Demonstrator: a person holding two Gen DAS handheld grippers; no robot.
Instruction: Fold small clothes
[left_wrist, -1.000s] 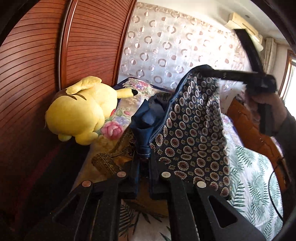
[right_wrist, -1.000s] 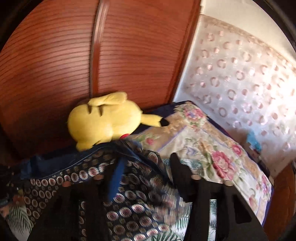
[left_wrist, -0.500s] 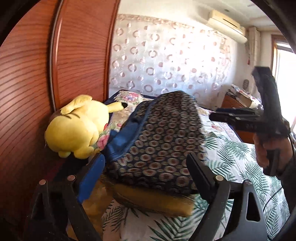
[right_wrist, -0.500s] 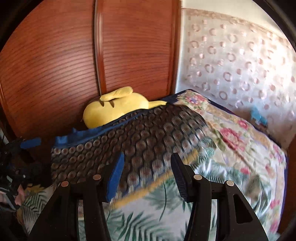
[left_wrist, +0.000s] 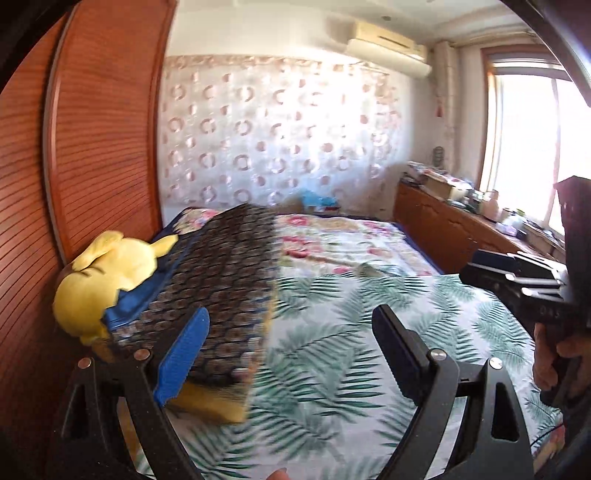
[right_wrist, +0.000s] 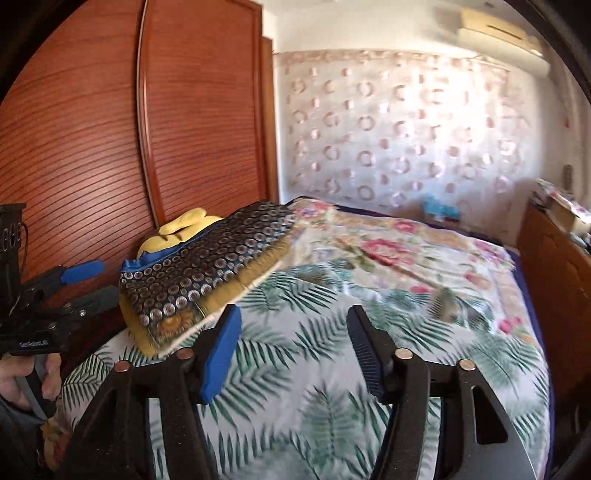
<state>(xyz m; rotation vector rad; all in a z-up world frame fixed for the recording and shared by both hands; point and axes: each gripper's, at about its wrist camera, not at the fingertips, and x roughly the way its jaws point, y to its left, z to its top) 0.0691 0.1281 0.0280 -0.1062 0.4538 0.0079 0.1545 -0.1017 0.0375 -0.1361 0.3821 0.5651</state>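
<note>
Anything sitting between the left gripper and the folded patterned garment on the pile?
Nothing visible does. The left gripper is open and empty, and the folded garment lies just ahead of its blue finger, atop the yellow stack.

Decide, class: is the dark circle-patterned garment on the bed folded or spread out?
Folded. The dark circle-patterned garment lies as a compact rectangle with straight edges on a yellow folded cloth, beside the yellow plush toy. Neither gripper holds it.
</note>
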